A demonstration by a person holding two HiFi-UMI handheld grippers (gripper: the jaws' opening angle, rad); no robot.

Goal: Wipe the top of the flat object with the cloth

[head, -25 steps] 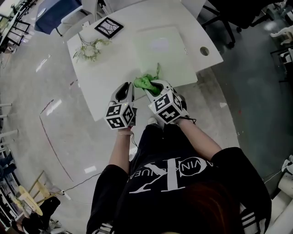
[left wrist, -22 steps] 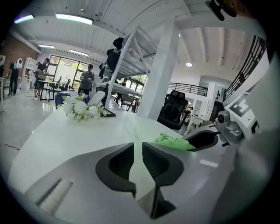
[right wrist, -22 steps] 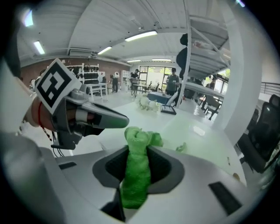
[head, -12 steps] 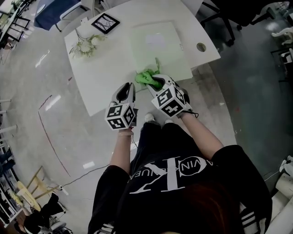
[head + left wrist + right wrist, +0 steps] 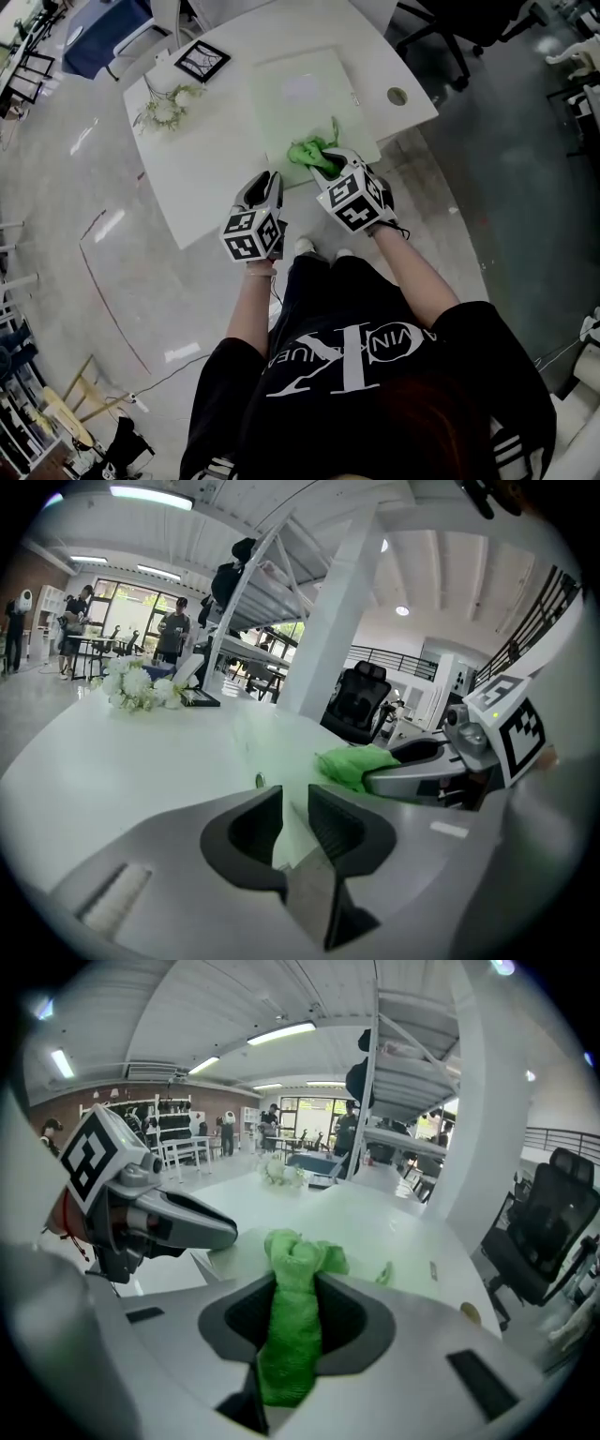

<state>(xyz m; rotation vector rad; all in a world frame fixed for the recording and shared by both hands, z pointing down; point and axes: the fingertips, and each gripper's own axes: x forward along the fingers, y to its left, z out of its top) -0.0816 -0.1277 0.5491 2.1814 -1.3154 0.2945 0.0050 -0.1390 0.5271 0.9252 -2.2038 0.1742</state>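
A pale green flat board (image 5: pixel 300 98) lies on the white table (image 5: pixel 206 155). A bright green cloth (image 5: pixel 312 150) is bunched at the board's near edge, and my right gripper (image 5: pixel 326 166) is shut on it. In the right gripper view the cloth (image 5: pixel 292 1326) is pinched between the jaws over the board (image 5: pixel 375 1227). My left gripper (image 5: pixel 265 183) hovers at the table's near edge, left of the cloth. Its jaws (image 5: pixel 295 817) are opening with a narrow gap and nothing between them. The cloth (image 5: pixel 356 761) also shows in the left gripper view.
A black picture frame (image 5: pixel 201 60) and a bunch of white flowers (image 5: pixel 161 109) sit at the table's far left. A round cable hole (image 5: pixel 397 96) is at the right corner. Office chairs (image 5: pixel 469 28) stand beyond the table. Grey floor surrounds it.
Both grippers have moved forward over the table. The cloth in my right gripper has slid further onto the board's near edge. The left gripper stays beside it.
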